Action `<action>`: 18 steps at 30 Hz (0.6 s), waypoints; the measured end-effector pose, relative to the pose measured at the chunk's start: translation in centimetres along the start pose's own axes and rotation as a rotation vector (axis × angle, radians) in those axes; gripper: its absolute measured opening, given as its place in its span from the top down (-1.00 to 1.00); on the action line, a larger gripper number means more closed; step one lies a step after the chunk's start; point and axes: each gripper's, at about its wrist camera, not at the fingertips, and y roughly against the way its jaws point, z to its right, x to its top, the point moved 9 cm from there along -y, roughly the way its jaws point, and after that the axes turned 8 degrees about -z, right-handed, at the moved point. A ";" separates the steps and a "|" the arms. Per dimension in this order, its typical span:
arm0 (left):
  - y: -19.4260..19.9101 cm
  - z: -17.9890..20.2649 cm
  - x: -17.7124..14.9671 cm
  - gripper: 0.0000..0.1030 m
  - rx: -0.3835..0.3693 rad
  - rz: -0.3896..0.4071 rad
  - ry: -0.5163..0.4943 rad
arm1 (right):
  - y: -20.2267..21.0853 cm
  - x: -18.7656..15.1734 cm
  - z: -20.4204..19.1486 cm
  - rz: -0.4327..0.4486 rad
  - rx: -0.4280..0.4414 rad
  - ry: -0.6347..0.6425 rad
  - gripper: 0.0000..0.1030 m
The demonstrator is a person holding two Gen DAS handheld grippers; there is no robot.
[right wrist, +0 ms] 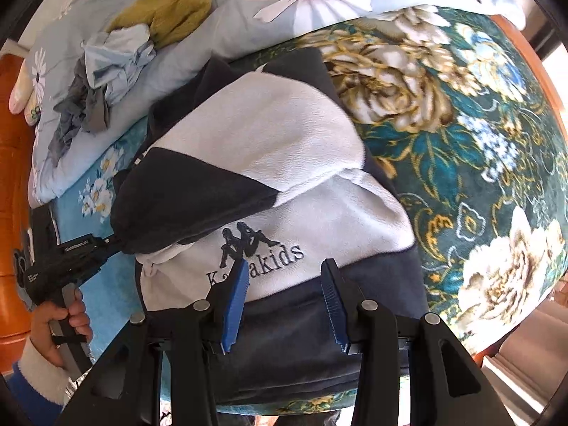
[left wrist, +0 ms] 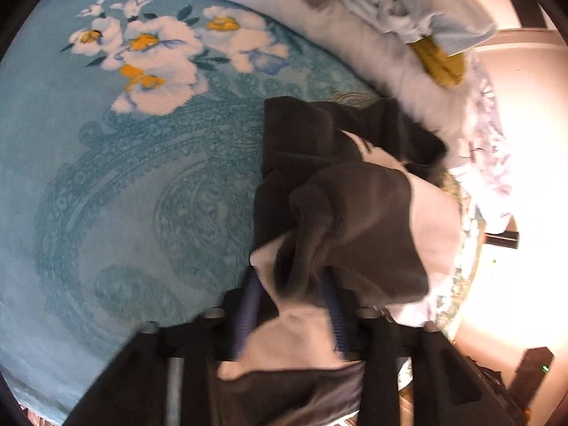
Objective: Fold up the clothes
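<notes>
A navy-and-white fleece top [right wrist: 269, 163] lies bunched on the bed, partly on a dark green floral blanket [right wrist: 461, 135] and partly on a light blue floral blanket [left wrist: 124, 163]. Its white chest panel faces the right wrist camera, with a black logo [right wrist: 248, 241] of two seated figures and lettering ending in "akids". The left gripper [left wrist: 291, 294] has a gathered fold of the top between its blue fingers [left wrist: 248, 305]; the jaws stand closed in on that cloth, and more of the fleece drapes back over the gripper body. In the right wrist view the same left gripper [right wrist: 117, 243] pinches the top's navy edge at the garment's left side, with the person's left hand [right wrist: 67, 319] on its handle. The right gripper [right wrist: 284, 277] hovers over the top's lower part, its blue fingers [right wrist: 236, 305] spread wide apart with nothing between them; whether the tips touch the fleece I cannot tell. Beyond the top, on a pale daisy-print quilt [right wrist: 198, 35], sit a crumpled light blue garment [right wrist: 117, 56], a mustard-yellow knit [right wrist: 174, 7] and a grey cloth [right wrist: 81, 113].
</notes>
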 end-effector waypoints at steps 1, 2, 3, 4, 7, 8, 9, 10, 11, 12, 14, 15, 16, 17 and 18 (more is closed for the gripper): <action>0.5 -0.3 -0.7 -0.17 -0.001 0.009 -0.009 | 0.2 -0.3 0.4 0.000 0.005 -0.008 0.16; 1.0 -0.6 -1.4 -0.32 0.001 0.019 -0.020 | 0.3 -0.6 0.7 0.001 0.009 -0.016 0.16; 1.0 -0.8 -2.4 -0.37 0.012 0.029 -0.040 | 0.5 -0.9 1.1 0.001 0.014 -0.024 0.16; 1.1 -1.0 -3.4 -0.44 0.023 0.039 -0.060 | 0.5 -1.2 1.5 -0.003 0.018 -0.030 0.15; 0.1 -1.3 -6.6 -0.61 0.060 0.046 -0.122 | 0.4 -2.3 2.9 -0.016 0.025 -0.036 0.16; -0.8 -1.2 -7.9 -0.64 0.074 0.031 -0.143 | 0.3 -2.6 3.3 -0.018 0.025 -0.030 0.16; -1.6 -1.3 -9.4 -0.65 0.082 0.002 -0.156 | 0.2 -3.0 3.8 -0.021 0.023 -0.021 0.15; -2.2 -1.4 -10.8 -0.66 0.098 -0.019 -0.161 | 0.1 -3.4 4.4 -0.024 0.023 -0.008 0.16; -2.8 -1.6 -12.1 -0.66 0.114 -0.033 -0.159 | 0.0 -3.8 5.2 -0.027 0.022 0.006 0.15; -2.9 -2.1 -13.0 -0.66 0.129 -0.016 -0.132 | -0.1 -4.3 5.9 -0.030 0.022 0.019 0.15; -3.0 -3.1 -14.8 -0.70 0.159 0.016 -0.079 | -0.4 -5.1 7.3 -0.037 0.022 0.046 0.10; -3.1 -3.6 -15.7 -0.71 0.169 0.032 -0.051 | -0.5 -5.6 8.0 -0.040 0.021 0.060 0.06; -3.1 -4.1 -16.4 -0.72 0.159 0.047 -0.021 | -0.7 -6.0 8.8 -0.043 0.021 0.073 -0.02; -3.4 -4.6 -17.1 -0.72 0.155 0.051 0.002 | -1.0 -6.5 9.7 -0.047 0.030 0.079 -0.07; -3.6 -5.0 -17.9 -0.72 0.152 0.054 0.026 | -1.4 -7.0 10.7 -0.057 0.038 0.076 -0.07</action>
